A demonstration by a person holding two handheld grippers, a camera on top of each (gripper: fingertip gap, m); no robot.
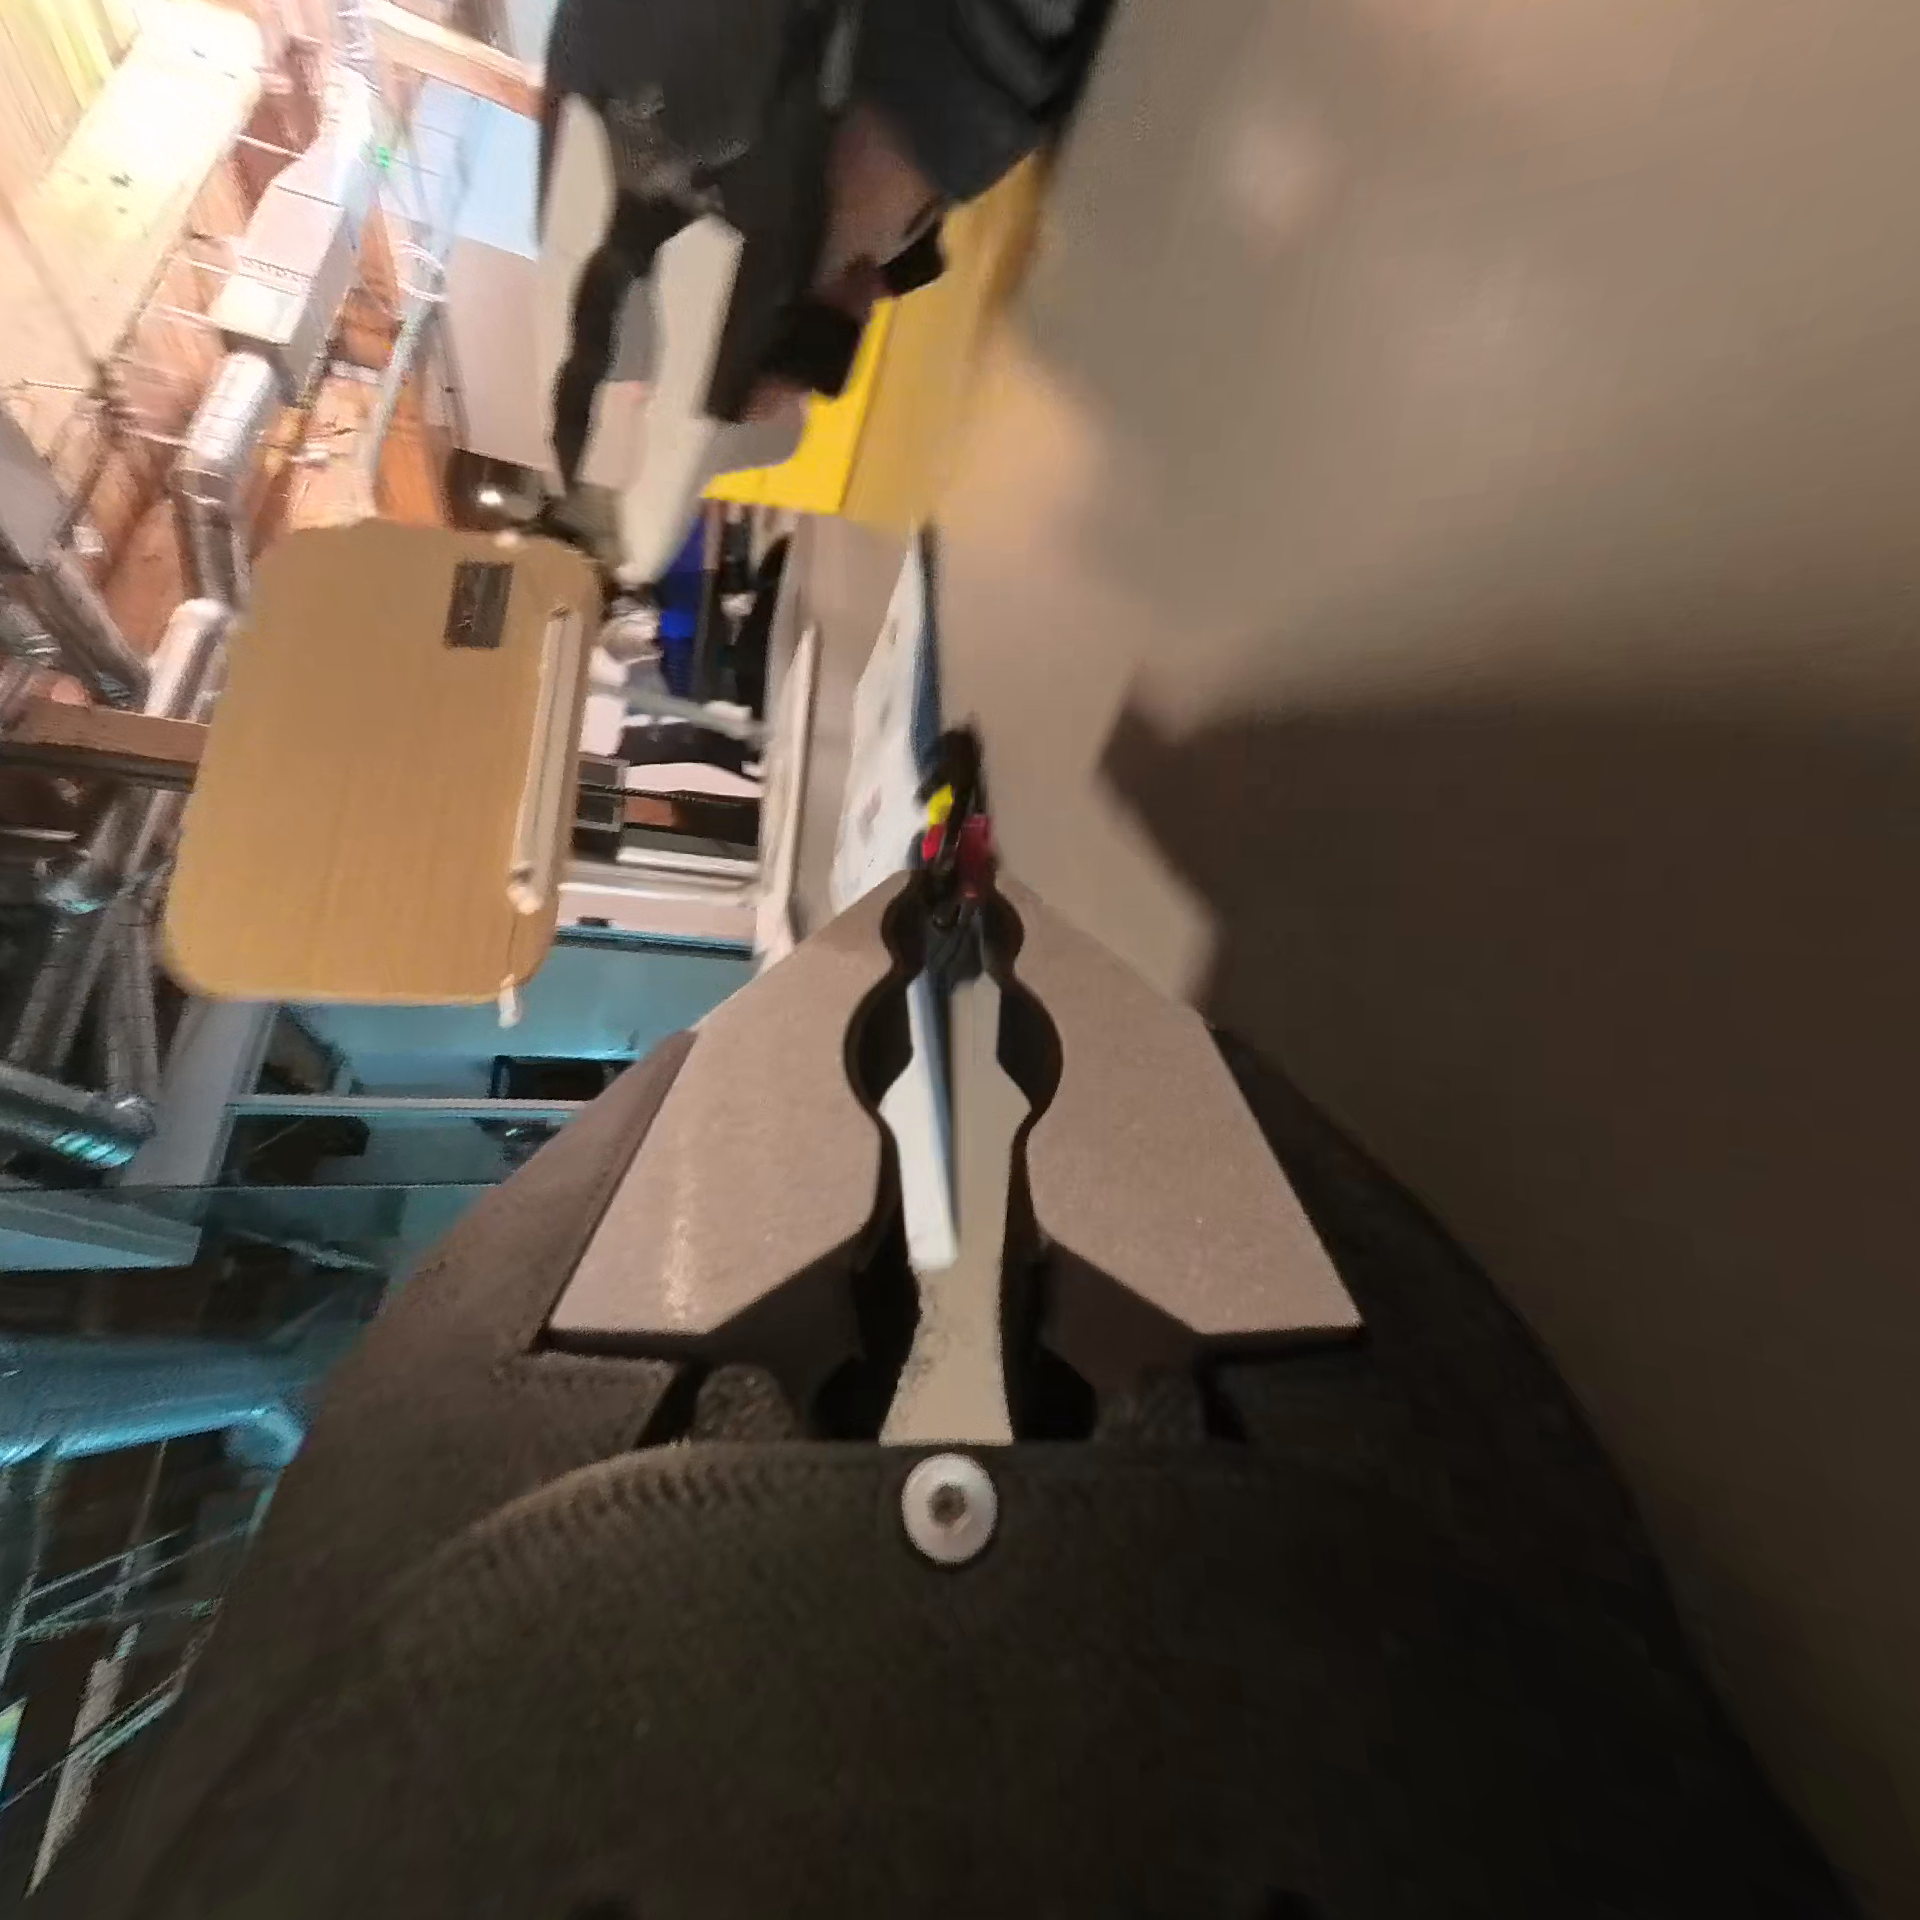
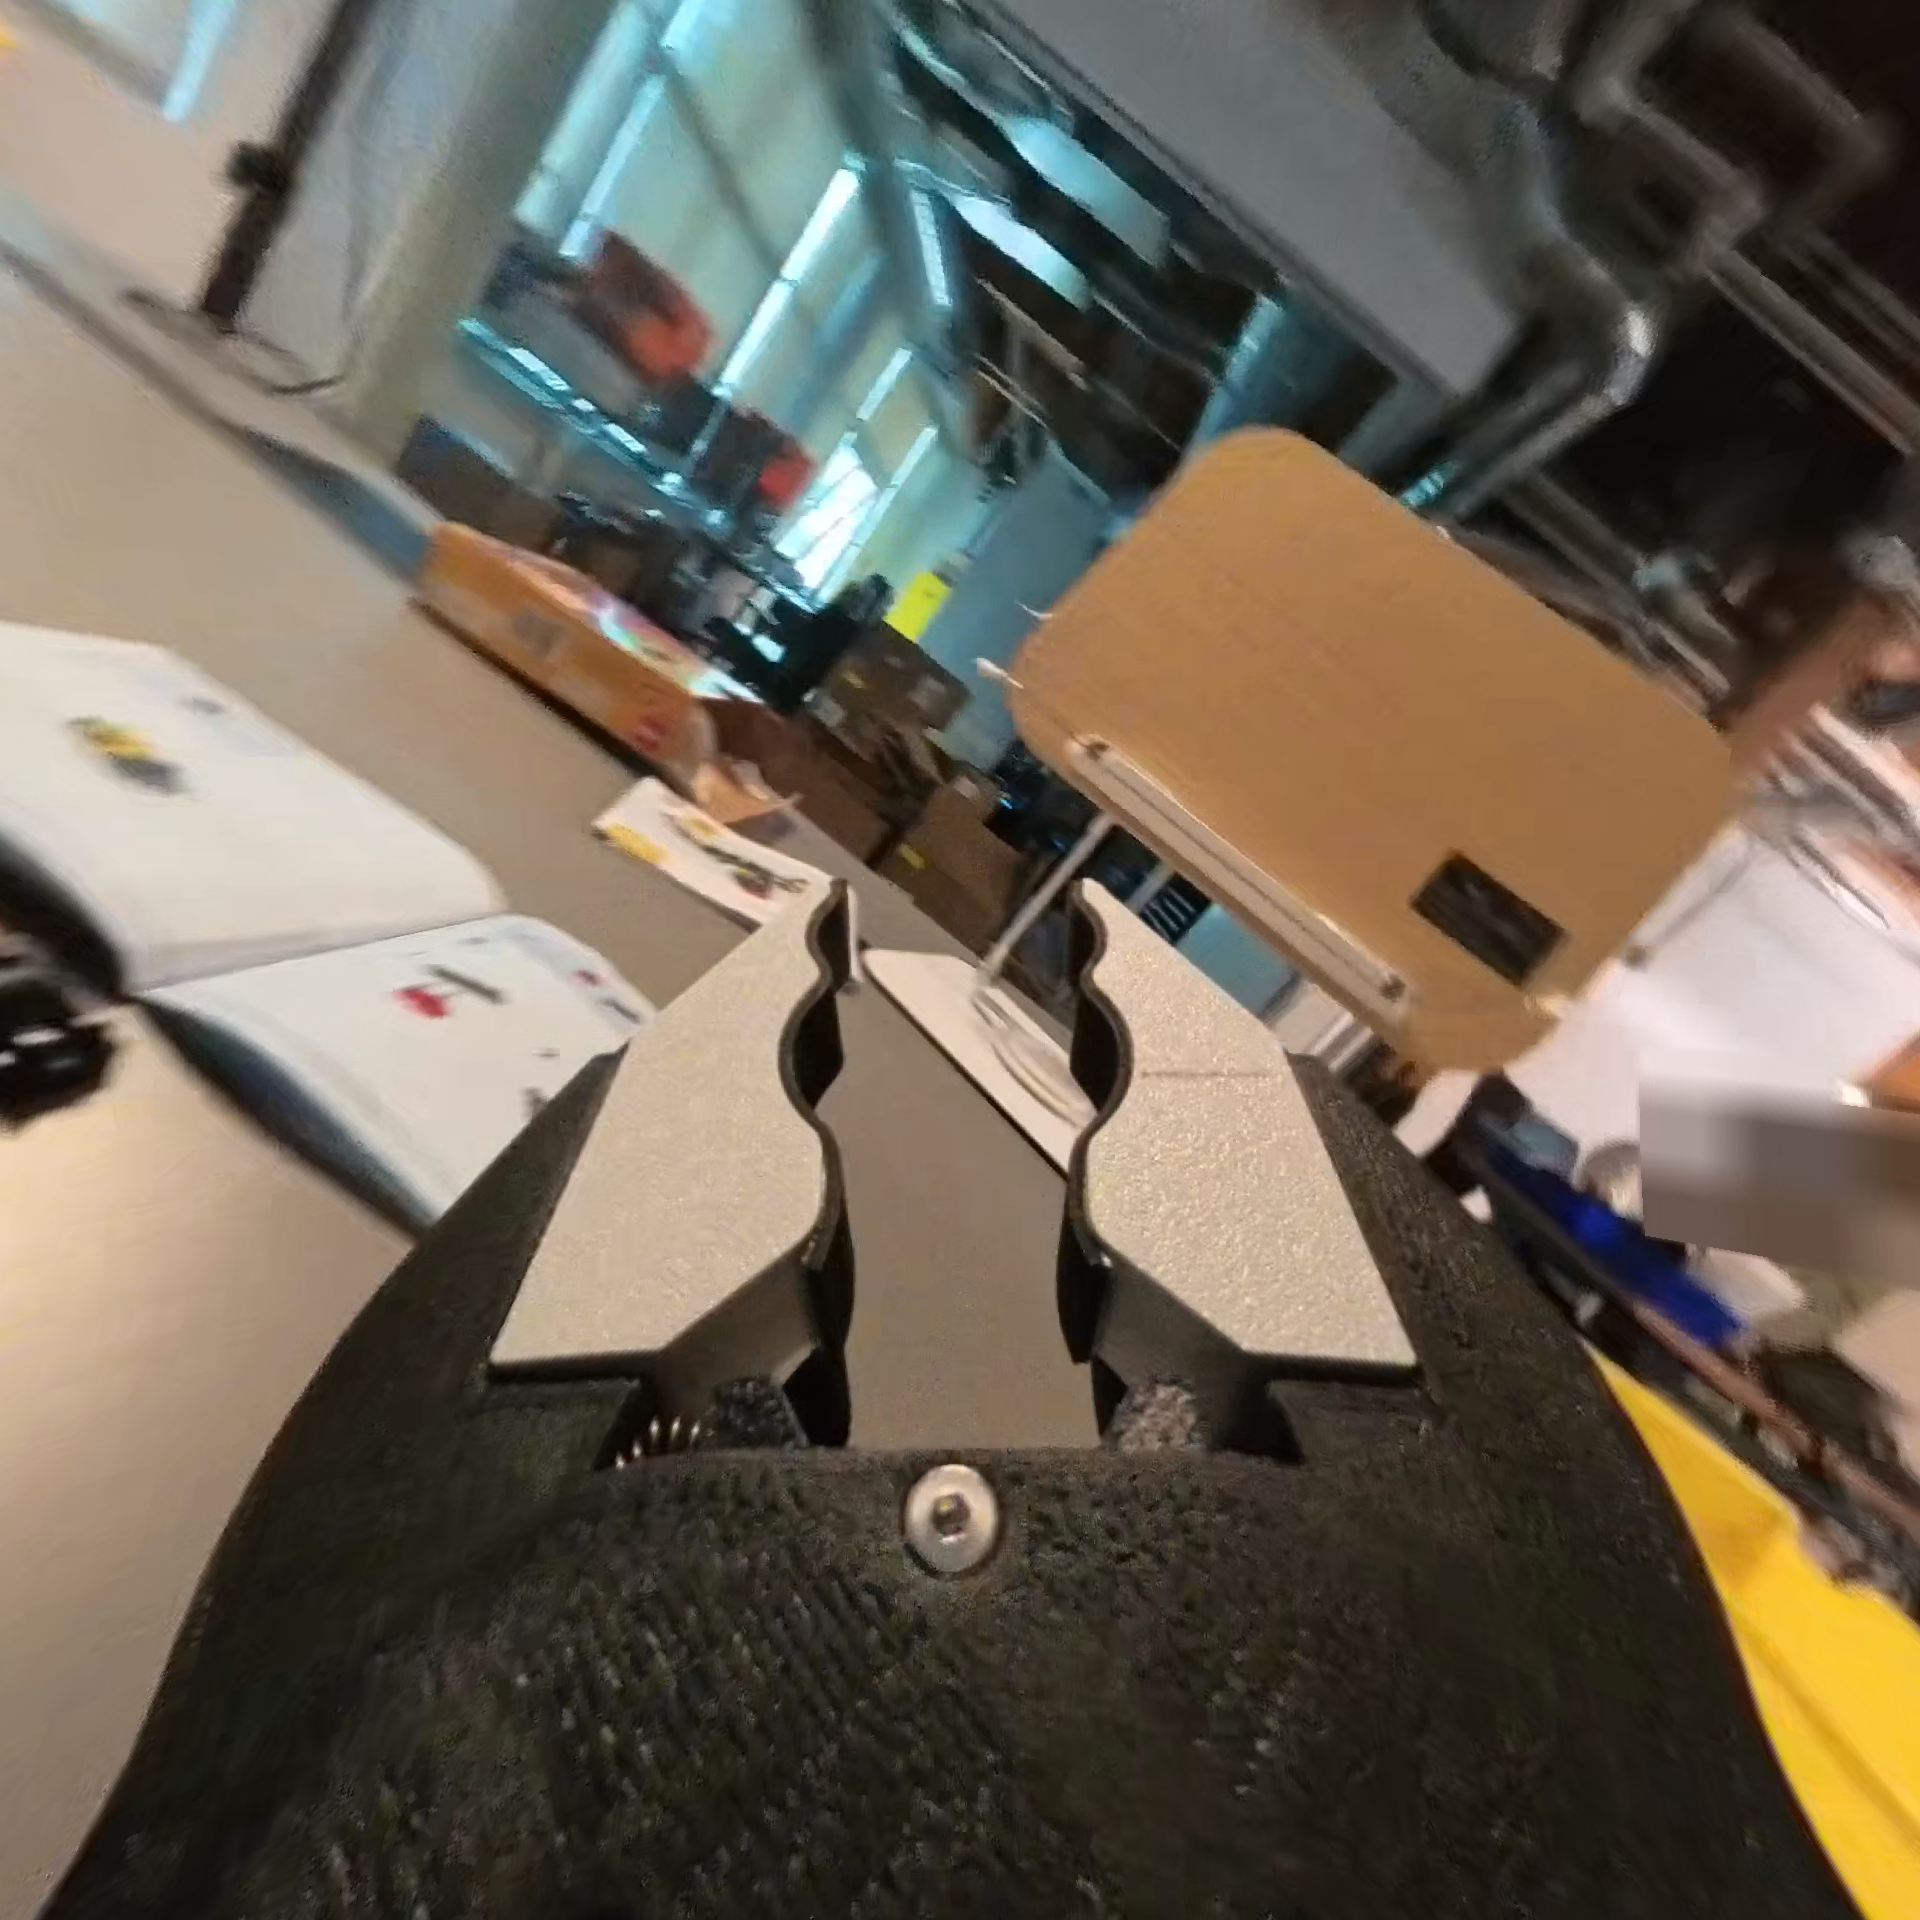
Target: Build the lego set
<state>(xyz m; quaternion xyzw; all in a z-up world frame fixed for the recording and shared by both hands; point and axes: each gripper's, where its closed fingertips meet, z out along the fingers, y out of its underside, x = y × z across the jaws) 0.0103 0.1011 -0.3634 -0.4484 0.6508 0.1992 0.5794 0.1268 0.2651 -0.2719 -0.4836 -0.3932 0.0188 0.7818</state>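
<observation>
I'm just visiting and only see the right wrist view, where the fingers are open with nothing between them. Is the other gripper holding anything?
Observer: Yes. The left gripper is shut on a small lego piece, black with red and yellow bits, which sticks out past the tips.
Operator: Anyone near it?
Observer: Farther off, a person in dark clothing leans over something yellow on the grey table.

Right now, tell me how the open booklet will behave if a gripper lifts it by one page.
The booklet looks like thin paper, so it would probably flop and sag. Its pages bow up off the table, so they may fan or flip. Probably light, sliding easily on that smooth top.
</observation>
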